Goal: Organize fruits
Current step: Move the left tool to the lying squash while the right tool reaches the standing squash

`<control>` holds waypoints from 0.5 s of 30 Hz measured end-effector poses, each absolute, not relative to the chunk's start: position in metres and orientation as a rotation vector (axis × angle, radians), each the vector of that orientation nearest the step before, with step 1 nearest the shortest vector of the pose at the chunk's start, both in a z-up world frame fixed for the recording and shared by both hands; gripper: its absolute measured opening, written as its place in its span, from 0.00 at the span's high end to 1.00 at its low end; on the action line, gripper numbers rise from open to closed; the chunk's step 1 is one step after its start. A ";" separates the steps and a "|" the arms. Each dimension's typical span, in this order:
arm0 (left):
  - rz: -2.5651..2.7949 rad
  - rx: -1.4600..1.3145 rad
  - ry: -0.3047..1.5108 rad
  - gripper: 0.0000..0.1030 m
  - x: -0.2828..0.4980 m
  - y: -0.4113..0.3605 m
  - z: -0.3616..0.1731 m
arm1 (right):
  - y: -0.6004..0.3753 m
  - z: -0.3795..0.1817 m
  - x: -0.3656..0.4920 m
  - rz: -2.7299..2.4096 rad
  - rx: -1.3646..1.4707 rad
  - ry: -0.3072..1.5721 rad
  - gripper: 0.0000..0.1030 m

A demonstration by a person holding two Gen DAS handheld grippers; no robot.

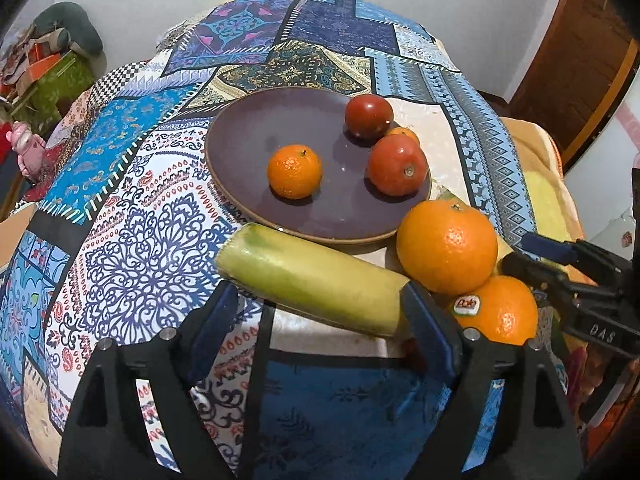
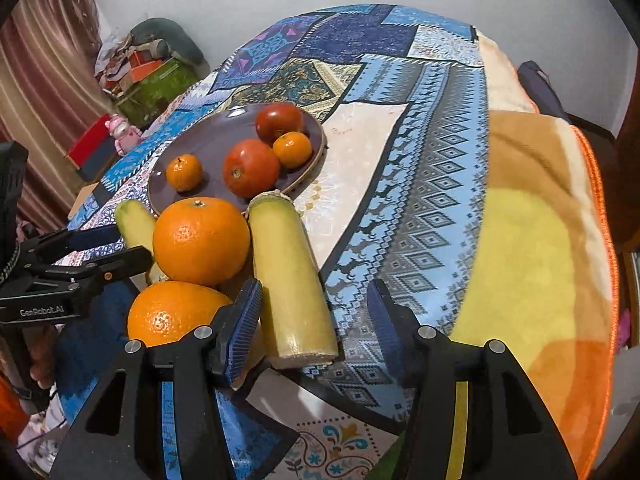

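Note:
A purple plate (image 1: 248,160) holds two tomatoes (image 1: 396,164) and two small mandarins (image 1: 294,170). In front of it, two big oranges (image 1: 446,246) lie on the cloth, one above the other in the picture. A yellow-green stalk piece (image 1: 312,280) lies crosswise between the fingertips of my left gripper (image 1: 320,308), whose jaws stand wide and open. In the right wrist view a second stalk piece (image 2: 292,280) lies lengthwise inside my right gripper (image 2: 316,304). Its left pad is close to the piece and its right pad stands apart, so it is open. The oranges (image 2: 200,240) sit between the two pieces.
A patchwork tablecloth (image 1: 132,216) covers the round table. An orange and yellow blanket (image 2: 540,240) lies over its right side. Boxes and bags (image 1: 52,60) and a pink toy (image 1: 26,148) stand beyond the table's left edge. A brown door (image 1: 580,60) is at the back right.

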State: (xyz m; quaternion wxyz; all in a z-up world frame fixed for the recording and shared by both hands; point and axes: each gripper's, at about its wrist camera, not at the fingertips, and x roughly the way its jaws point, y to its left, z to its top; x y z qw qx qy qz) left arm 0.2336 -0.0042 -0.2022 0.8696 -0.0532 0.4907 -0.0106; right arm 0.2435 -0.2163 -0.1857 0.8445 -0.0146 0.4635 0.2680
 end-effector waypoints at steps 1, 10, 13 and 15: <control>-0.019 -0.120 1.028 0.17 0.235 -0.005 -0.203 | -0.216 -0.187 0.244 0.572 -0.032 0.979 0.51; 0.009 -0.229 1.050 0.02 0.248 -0.002 -0.218 | -0.208 -0.198 0.255 0.592 -0.039 1.005 0.51; 0.034 -0.195 1.041 0.02 0.250 -0.008 -0.218 | -0.210 -0.200 0.259 0.599 -0.009 1.022 0.51; 0.029 -0.191 1.044 0.04 0.251 -0.010 -0.218 | -0.211 -0.201 0.257 0.603 -0.002 1.022 0.54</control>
